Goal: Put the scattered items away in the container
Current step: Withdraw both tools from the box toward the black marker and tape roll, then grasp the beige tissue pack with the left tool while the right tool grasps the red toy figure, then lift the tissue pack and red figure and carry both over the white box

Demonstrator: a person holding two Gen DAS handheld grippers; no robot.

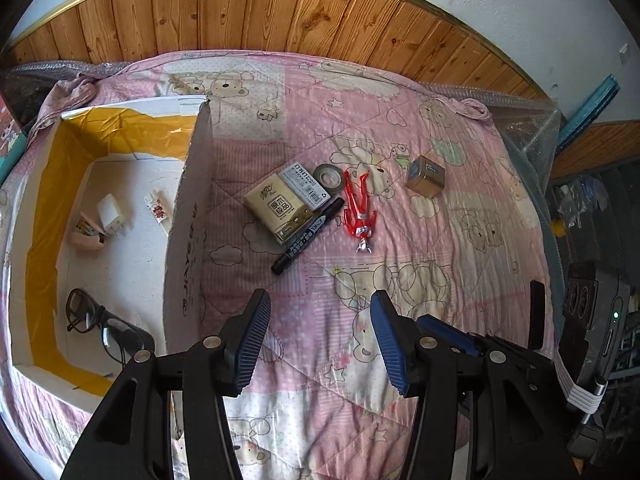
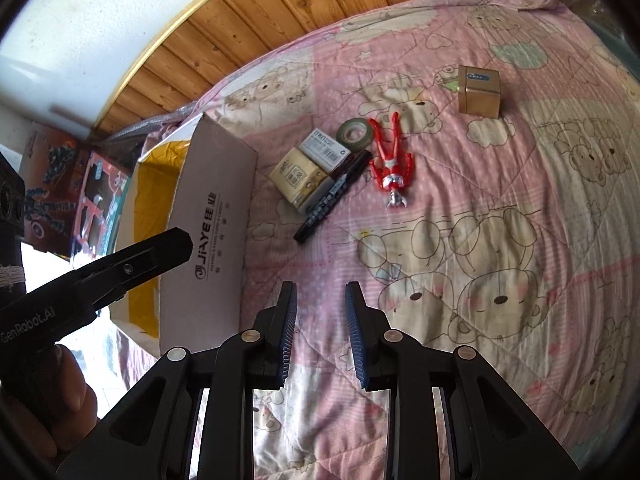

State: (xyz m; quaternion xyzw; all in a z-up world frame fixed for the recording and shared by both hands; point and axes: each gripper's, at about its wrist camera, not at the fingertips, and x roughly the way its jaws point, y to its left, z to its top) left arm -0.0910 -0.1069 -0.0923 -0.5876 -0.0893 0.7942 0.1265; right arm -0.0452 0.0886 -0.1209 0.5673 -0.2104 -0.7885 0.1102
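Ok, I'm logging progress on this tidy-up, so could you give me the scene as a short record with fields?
surface: pink cartoon-print quilt
container: open white cardboard box, left of the items
in box: black-framed glasses, white charger plug
still out: black marker pen, tan tissue pack, grey tape roll, red toy figure, gold tin box
left tool: open, empty
right tool: open, empty

A pink bear-print quilt (image 1: 400, 240) lies below wood panelling (image 1: 280, 12) and a white wall (image 1: 520, 0).
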